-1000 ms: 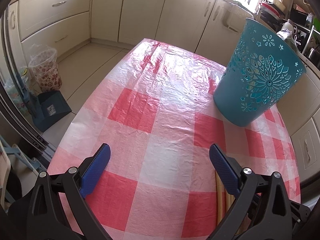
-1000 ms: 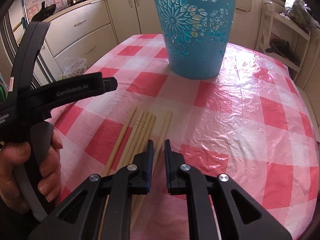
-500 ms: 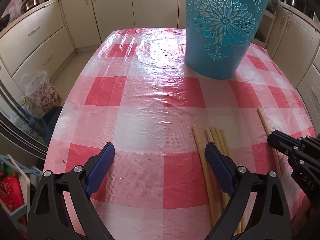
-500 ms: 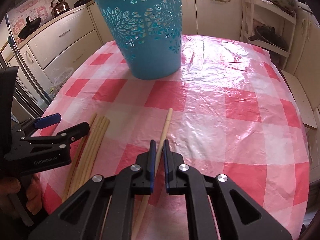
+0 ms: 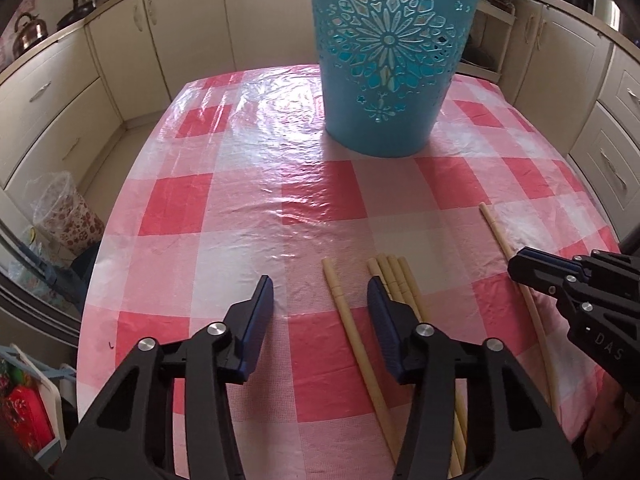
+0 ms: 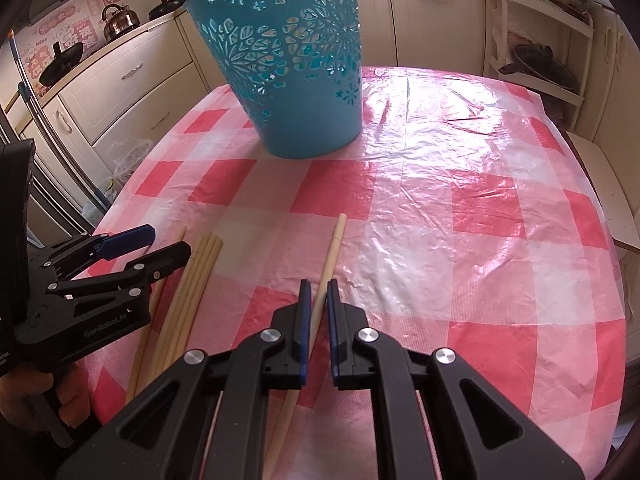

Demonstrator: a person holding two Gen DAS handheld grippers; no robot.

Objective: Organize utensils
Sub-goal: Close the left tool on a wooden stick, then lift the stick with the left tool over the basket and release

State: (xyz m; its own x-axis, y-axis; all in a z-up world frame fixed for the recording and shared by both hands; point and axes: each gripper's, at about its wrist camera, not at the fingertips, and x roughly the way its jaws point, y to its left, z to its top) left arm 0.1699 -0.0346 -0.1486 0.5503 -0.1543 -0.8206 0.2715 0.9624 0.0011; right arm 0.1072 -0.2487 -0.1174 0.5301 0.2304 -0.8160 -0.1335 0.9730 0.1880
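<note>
A tall teal plastic basket with cut-out flower patterns stands upright at the far end of a table under a glossy red-and-white checked plastic cloth. Nearer than the basket, pale wooden chopsticks lie on the cloth, pointing roughly toward it. The left gripper, black with blue pads, has just been closing and now stands half-narrowed, straddling one lone chopstick that its pads do not touch. A bundle of four chopsticks lies side by side just outside its right finger. Farther right of the basket's line, the right gripper is nearly closed, pinching a single separate chopstick lying apart from the bundle.
</note>
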